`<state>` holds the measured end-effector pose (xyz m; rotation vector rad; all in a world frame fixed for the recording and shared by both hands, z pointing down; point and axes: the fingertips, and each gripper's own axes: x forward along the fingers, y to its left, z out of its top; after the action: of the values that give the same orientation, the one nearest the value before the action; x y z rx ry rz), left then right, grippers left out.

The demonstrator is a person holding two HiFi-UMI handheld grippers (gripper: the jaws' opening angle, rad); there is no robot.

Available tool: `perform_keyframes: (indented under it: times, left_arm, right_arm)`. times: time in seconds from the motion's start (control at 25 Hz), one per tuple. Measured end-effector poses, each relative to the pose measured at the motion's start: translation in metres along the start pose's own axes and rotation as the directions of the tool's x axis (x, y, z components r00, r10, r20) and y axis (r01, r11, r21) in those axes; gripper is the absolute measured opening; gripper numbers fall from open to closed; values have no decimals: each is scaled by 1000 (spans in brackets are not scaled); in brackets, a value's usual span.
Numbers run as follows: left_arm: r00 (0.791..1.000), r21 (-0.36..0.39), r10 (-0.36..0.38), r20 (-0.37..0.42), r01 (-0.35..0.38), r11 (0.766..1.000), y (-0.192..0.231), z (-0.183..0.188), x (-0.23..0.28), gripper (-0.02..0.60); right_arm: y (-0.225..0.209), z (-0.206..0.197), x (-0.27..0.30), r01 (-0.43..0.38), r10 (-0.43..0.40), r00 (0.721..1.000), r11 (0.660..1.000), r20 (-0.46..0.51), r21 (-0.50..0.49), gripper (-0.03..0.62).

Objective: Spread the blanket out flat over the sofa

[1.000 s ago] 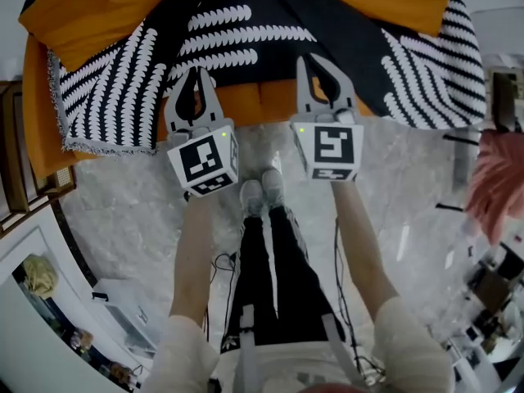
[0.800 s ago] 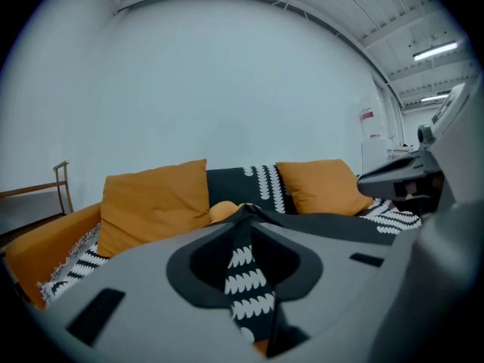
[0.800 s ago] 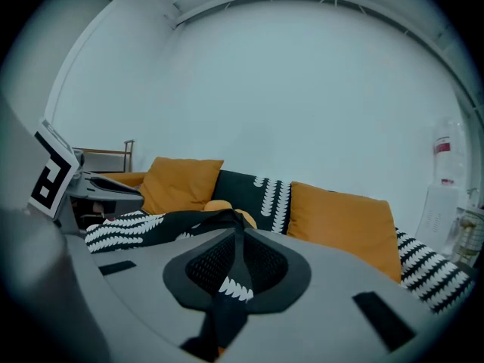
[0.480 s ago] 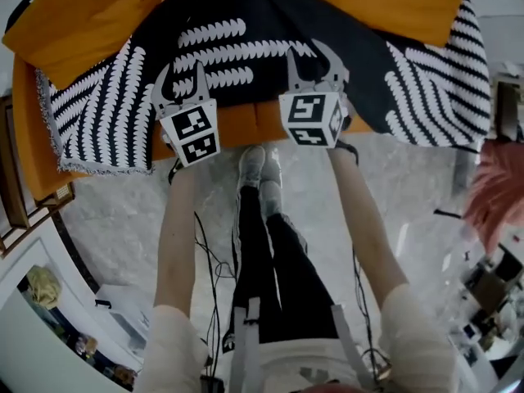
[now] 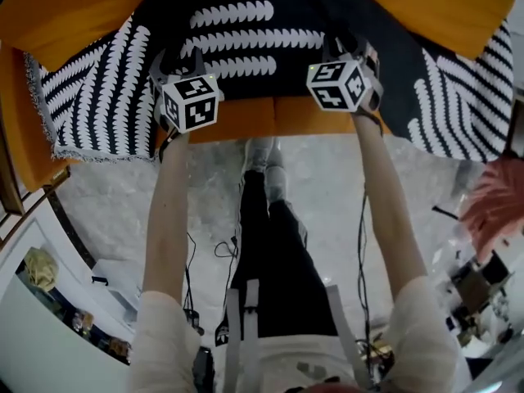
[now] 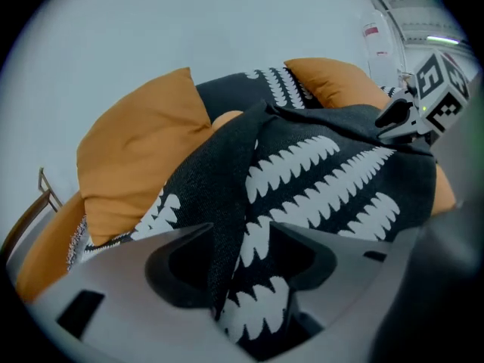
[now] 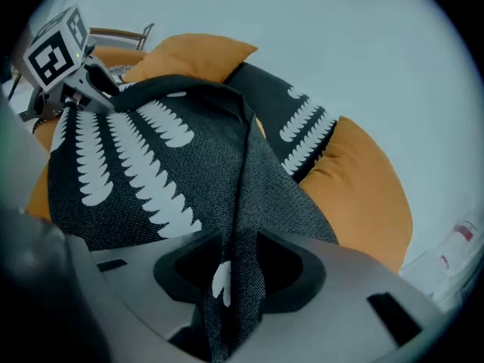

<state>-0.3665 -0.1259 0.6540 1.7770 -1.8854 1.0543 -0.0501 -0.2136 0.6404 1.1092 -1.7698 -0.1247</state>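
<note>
Blanket point(image 5: 246, 35) lies across sofa point(image 5: 270, 118) seat, rumpled, its ends hanging past sofa front. Left gripper point(image 6: 242, 240) and right gripper point(image 7: 238, 252): jaws opening, each with a loose raised fold between them. Knit looks soft, limp and light; take it at hem corners.

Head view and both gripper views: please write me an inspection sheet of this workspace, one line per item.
Surface: orange sofa, cushions at the back, mostly under the blanket.
Job's things: black-and-white blanket lies over the seat, not flat; folds rise at both grippers.
Clutter: white box on the floor at the person's left.
Grippers: left gripper and right gripper, jaws opening, a blanket fold between each pair.
Cables: black cable on the floor by the person's legs.
Surroundings: grey marble floor; wooden frame at left.
</note>
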Motion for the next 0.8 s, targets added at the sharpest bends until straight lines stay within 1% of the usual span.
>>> perform_keyframes:
  times: [0.08,0.16,0.28,0.36,0.4,0.56,0.64,0.72,0.8]
  left_arm:
    - [999,1,-12,-33,12,1000,1,-7,7,220]
    - [998,24,-10,-56,11,1000,4,-12,13,222]
    - [999,89,-10,-48,15,996,6,-12,17,221]
    - [999,134,-10,-31,14,991,10,-14,18,221]
    - [1000,139,-6,-24,9,990,14,-16,17,220]
    - [999,87,17,-36,-14,996,27,-30,10,204]
    - [999,118,10,-41,-5,993,28,-33,9,203]
    - [999,146,-4,-50,11,989,29,-33,12,184]
    - [998,117,-27,-54,33,993,29,-34,15,165]
  right_arm:
    - [-1,-2,8,-5,5,1000,1000,-23,-13,122]
    - [-3,-3,14,1,-1,999,1000,-33,-13,123]
    - [-11,-7,21,22,-21,998,1000,-53,5,123]
    - [-8,-10,28,16,-16,997,1000,-72,5,123]
    - [-7,-10,31,13,-13,997,1000,-78,-2,123]
    - [-8,-14,33,16,-20,996,999,-87,-44,121]
    - [-7,-15,32,26,-32,995,998,-97,-64,121]
    - [-5,-15,33,37,-45,993,997,-109,-71,121]
    - [-6,-14,34,48,-55,992,997,-117,-63,120]
